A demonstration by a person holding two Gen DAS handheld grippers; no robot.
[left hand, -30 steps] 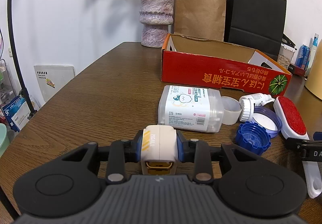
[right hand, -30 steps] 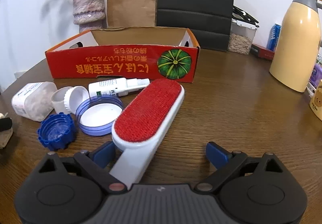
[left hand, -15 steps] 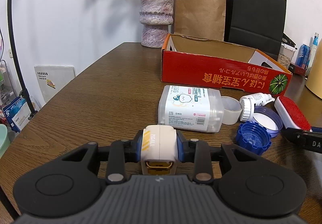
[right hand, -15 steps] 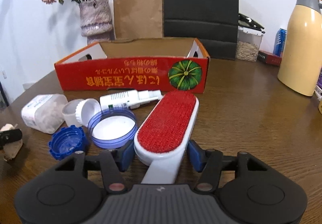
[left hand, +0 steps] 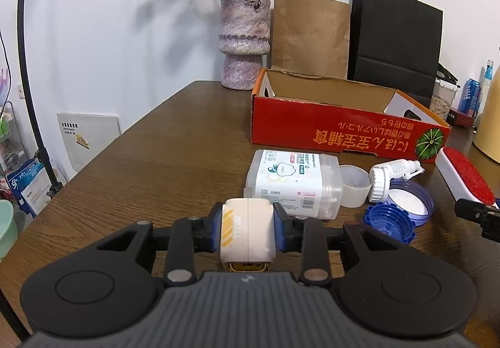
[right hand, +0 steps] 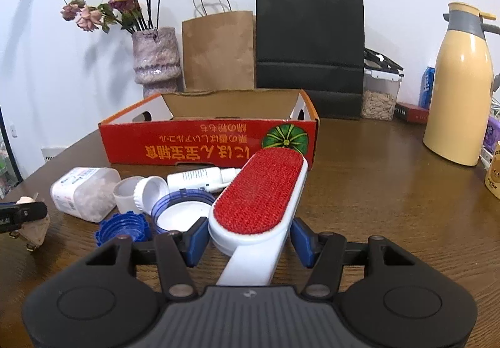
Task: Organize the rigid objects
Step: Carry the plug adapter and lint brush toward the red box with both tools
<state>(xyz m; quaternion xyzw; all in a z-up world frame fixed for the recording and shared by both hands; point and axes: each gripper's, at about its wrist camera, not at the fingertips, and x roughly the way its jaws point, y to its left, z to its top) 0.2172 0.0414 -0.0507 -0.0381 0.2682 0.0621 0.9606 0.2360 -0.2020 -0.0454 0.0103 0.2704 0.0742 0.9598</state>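
1. Between the blue pads of the left gripper [left hand: 247,230], a small cream device [left hand: 247,232] with yellow stripes on its side is clamped tight; its jaws are closed on it just above the worktop [left hand: 175,160].
2. Between the pads of the right gripper [right hand: 250,238], the white base of a lint brush [right hand: 262,191] with a red bristle face is held; the jaws press on both sides where the head narrows into the handle, and the head points toward the box.
3. Just left of the brush head lie a pale blue lid [right hand: 181,213] with a white inside, a dark blue screw cap [right hand: 123,227] and a white spray bottle [right hand: 203,177] on its side.
4. Further left, a roll of white tape [left hand: 354,180] lies against a clear plastic container [left hand: 293,182] with a printed label, also on its side.
5. Beyond these things stands an open red cardboard box [right hand: 206,144] with a pumpkin picture and upside-down print; what I can see of its inside holds nothing.
6. Behind the box stand a vase of dried roses [right hand: 156,60], a brown paper bag [right hand: 218,51] and a black paper bag [right hand: 309,38].
7. At the far right of the worktop stands a yellow thermos jug [right hand: 459,82].
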